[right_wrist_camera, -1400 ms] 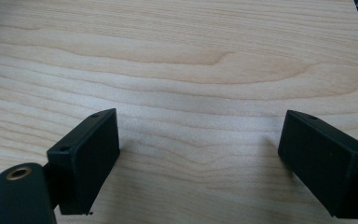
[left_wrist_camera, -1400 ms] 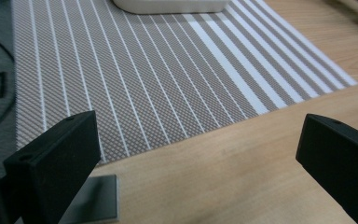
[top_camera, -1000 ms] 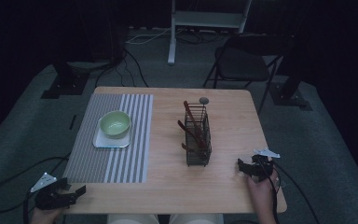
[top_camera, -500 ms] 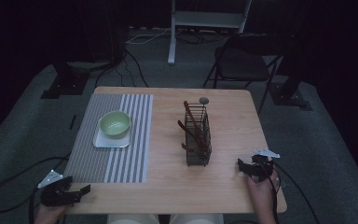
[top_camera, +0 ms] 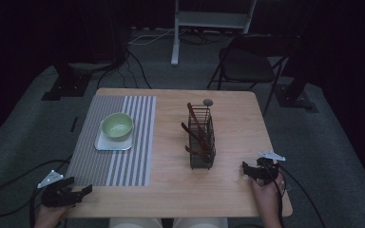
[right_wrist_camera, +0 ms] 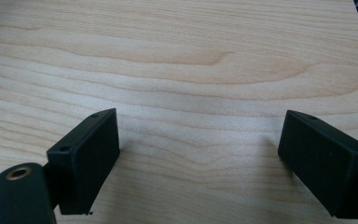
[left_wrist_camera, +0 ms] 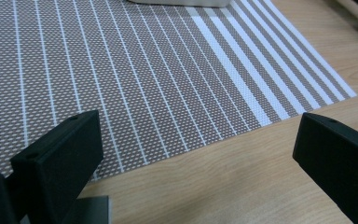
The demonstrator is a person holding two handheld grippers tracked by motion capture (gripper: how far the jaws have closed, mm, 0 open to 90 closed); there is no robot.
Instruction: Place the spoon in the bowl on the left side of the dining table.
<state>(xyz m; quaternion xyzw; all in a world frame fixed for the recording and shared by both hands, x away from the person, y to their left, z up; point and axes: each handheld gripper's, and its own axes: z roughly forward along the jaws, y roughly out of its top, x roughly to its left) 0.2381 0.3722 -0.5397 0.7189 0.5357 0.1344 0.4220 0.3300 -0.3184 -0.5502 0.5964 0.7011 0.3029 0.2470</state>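
A green bowl (top_camera: 117, 125) sits on a pale square plate (top_camera: 105, 144) on the striped placemat (top_camera: 114, 161) at the table's left. A dark wire caddy (top_camera: 202, 140) with brown utensils stands mid-table, a small grey round object (top_camera: 207, 102) just behind it. My left gripper (top_camera: 84, 191) is at the table's near left corner, open, jaws over the placemat's near edge (left_wrist_camera: 177, 140). My right gripper (top_camera: 245, 168) rests near the right front edge, open over bare wood (right_wrist_camera: 196, 93), right of the caddy.
The wooden table (top_camera: 228, 190) has bare room between the caddy and the front edge. A folding chair (top_camera: 252, 66) and a white stand (top_camera: 176, 38) are behind the table. Cables (top_camera: 9, 190) trail on the grey floor.
My left gripper has shifted slightly right and forward, toward the placemat's near corner. The right gripper has stayed put.
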